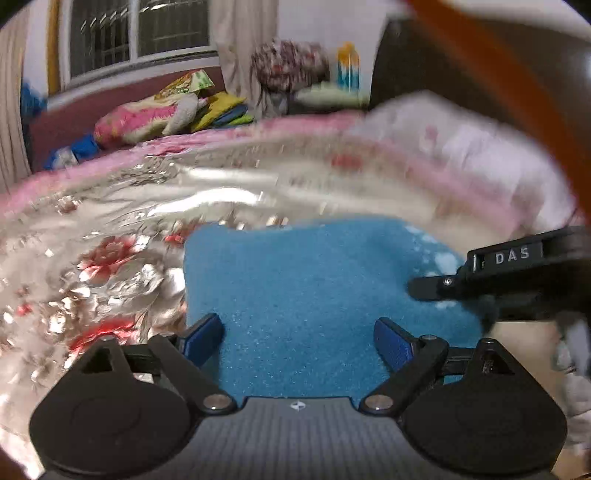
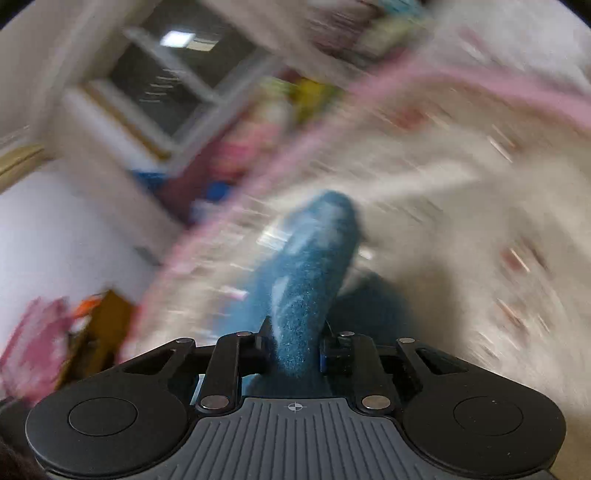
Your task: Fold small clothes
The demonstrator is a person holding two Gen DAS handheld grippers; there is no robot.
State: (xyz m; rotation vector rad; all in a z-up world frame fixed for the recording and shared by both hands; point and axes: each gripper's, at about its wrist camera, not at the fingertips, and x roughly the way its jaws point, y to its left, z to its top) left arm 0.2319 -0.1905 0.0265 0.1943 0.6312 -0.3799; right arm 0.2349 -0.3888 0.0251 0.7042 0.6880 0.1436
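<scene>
A: Left gripper (image 1: 297, 341)?
B: Jaws spread wide, nothing gripped, hovering over the blue cloth (image 1: 314, 291) lying flat on the floral bedspread (image 1: 110, 266).
A: Right gripper (image 2: 295, 349)?
B: Nearly closed, pinching a bunched fold of that cloth. Right view is badly blurred.

The folded cloth (image 1: 317, 295) is lying on the bed cover (image 1: 110, 266), directly ahead of the left gripper (image 1: 299, 332), whose fingers are standing wide apart above its near edge. The right gripper (image 1: 432, 286) is reaching in from the right — over the cloth's right side. Behind the cloth, pillows (image 1: 147, 118) are sitting at the bed's far edge, under the window (image 1: 136, 33).

In the right wrist view, a fold of the cloth (image 2: 306, 288) is running between that gripper's (image 2: 295, 347) fingers — blurred.
</scene>
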